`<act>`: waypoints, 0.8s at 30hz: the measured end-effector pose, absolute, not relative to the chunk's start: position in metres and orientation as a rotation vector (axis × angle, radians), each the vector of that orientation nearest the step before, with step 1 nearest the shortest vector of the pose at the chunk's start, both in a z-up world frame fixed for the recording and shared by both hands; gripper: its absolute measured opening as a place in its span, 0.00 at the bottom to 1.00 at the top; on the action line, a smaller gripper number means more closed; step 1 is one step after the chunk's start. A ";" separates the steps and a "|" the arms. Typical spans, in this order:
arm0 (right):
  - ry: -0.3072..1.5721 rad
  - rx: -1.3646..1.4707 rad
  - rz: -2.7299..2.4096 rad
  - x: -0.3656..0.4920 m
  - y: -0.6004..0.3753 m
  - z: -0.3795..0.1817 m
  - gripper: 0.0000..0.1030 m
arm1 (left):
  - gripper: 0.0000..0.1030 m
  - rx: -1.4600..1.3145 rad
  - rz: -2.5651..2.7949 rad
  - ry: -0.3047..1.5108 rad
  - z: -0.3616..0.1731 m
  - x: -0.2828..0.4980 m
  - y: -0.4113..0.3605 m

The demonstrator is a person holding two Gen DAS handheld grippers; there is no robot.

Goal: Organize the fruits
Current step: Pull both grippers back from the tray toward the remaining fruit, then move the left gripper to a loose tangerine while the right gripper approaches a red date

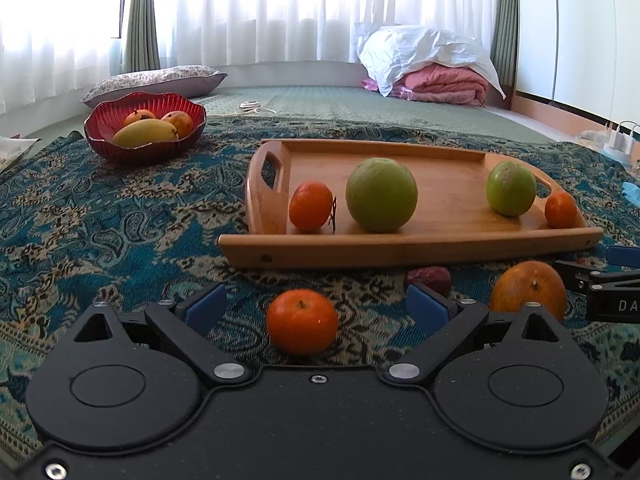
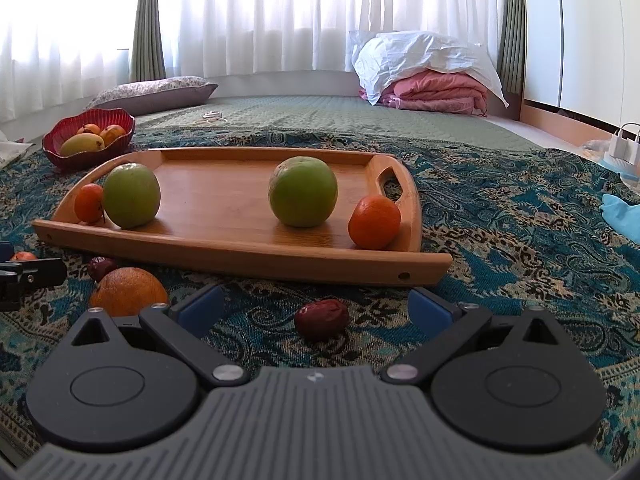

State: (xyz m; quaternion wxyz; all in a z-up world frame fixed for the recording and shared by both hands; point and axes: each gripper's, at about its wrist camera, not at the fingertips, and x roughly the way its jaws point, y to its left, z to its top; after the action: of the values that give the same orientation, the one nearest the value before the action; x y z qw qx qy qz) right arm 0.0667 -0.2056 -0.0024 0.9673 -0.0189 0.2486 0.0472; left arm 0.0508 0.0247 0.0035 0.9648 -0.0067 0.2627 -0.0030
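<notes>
A wooden tray (image 1: 440, 240) (image 2: 224, 256) lies on the patterned cloth and holds two green fruits (image 1: 381, 195) (image 1: 511, 188) and two small tangerines (image 1: 311, 206) (image 1: 561, 209). My left gripper (image 1: 316, 308) is open, with a loose tangerine (image 1: 302, 321) on the cloth between its fingers. My right gripper (image 2: 316, 308) is open around a dark red date (image 2: 322, 318) on the cloth. A large orange (image 1: 528, 286) (image 2: 128, 291) and a second date (image 1: 428, 276) (image 2: 99, 268) lie between the two grippers.
A red bowl (image 1: 120, 148) (image 2: 60, 156) with a mango and other fruit stands at the back left. A pillow (image 1: 156, 84) and folded pink bedding (image 1: 440, 84) lie beyond. A blue item (image 2: 622, 212) lies at the right.
</notes>
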 end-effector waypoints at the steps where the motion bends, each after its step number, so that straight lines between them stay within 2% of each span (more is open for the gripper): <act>1: 0.504 -0.041 0.094 0.067 -0.206 -0.003 1.00 | 0.94 -0.015 -0.006 0.533 0.003 0.050 0.025; 8: 0.509 -0.042 0.103 0.064 -0.204 -0.006 1.00 | 0.94 -0.019 -0.017 0.535 0.000 0.044 0.025; 14: 0.519 -0.021 0.122 0.063 -0.206 -0.007 0.97 | 0.88 -0.032 -0.027 0.536 0.001 0.042 0.025; 20: 0.523 -0.022 0.125 0.062 -0.205 -0.009 0.89 | 0.74 -0.049 -0.040 0.559 0.000 0.042 0.025; 22: 0.527 -0.024 0.124 0.062 -0.205 -0.009 0.84 | 0.66 -0.048 -0.051 0.571 -0.001 0.042 0.024; 24: 0.522 -0.027 0.117 0.061 -0.205 -0.010 0.78 | 0.65 -0.032 -0.050 0.569 -0.001 0.039 0.021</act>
State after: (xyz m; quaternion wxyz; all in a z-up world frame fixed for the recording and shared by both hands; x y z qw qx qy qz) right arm 0.0607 -0.2049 -0.0101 0.9643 -0.0134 0.2581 0.0579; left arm 0.0389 0.0209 -0.0013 0.9594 -0.0159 0.2805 -0.0245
